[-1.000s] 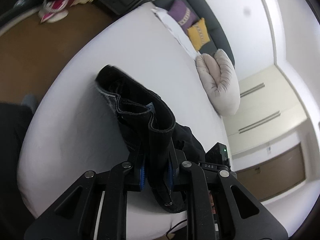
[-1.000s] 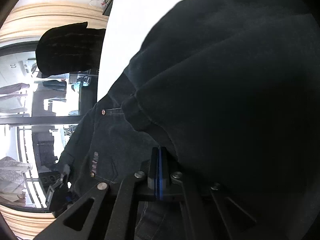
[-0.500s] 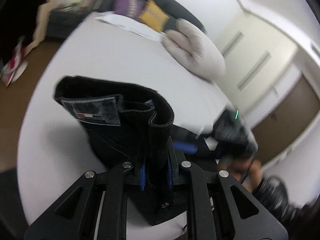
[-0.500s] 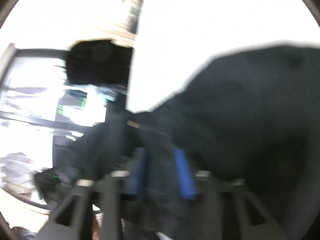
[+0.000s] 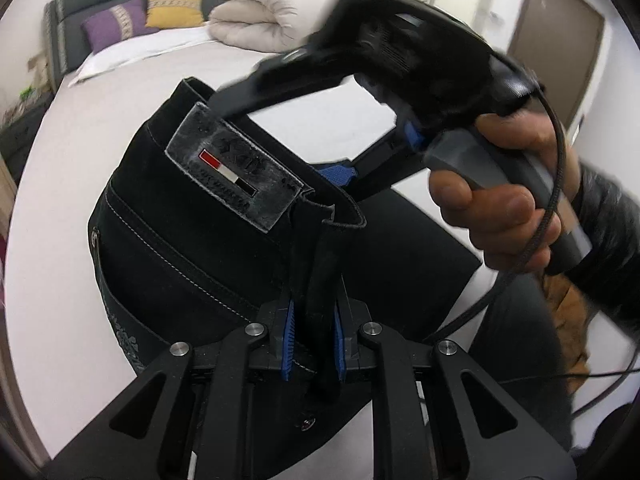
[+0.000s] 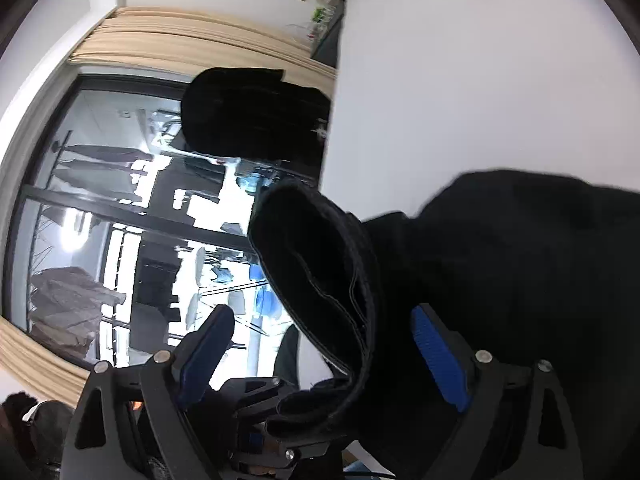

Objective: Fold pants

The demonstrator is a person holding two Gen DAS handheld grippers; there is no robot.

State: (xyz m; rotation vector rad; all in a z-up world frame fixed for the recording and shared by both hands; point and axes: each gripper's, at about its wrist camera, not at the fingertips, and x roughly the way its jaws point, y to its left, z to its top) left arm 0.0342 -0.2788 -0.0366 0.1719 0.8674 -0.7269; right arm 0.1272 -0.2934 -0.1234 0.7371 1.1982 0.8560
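Observation:
The black pants (image 5: 188, 240) hang over a white bed (image 5: 68, 168), with a grey waistband label (image 5: 240, 184) facing the left wrist camera. My left gripper (image 5: 312, 344) is shut on a fold of the waistband. My right gripper (image 6: 324, 344) is open; the waistband (image 6: 328, 280) lies loosely between its blue pads (image 6: 436, 356) without being pinched. In the left wrist view the right gripper (image 5: 340, 176) reaches over the waistband, held by a hand (image 5: 504, 204). The pant legs are mostly hidden.
A folded beige duvet (image 5: 272, 16) and purple and yellow cushions (image 5: 148, 16) lie at the bed's head against a dark headboard. A door (image 5: 560, 28) is at the right. In the right wrist view a large window (image 6: 120, 208) with curtains and a dark chair back (image 6: 252, 116) stand beyond the bed.
My right gripper opened and let go of the pants, then moved up toward the waistband. My left gripper swung round with the waistband still clamped, turning the label into view.

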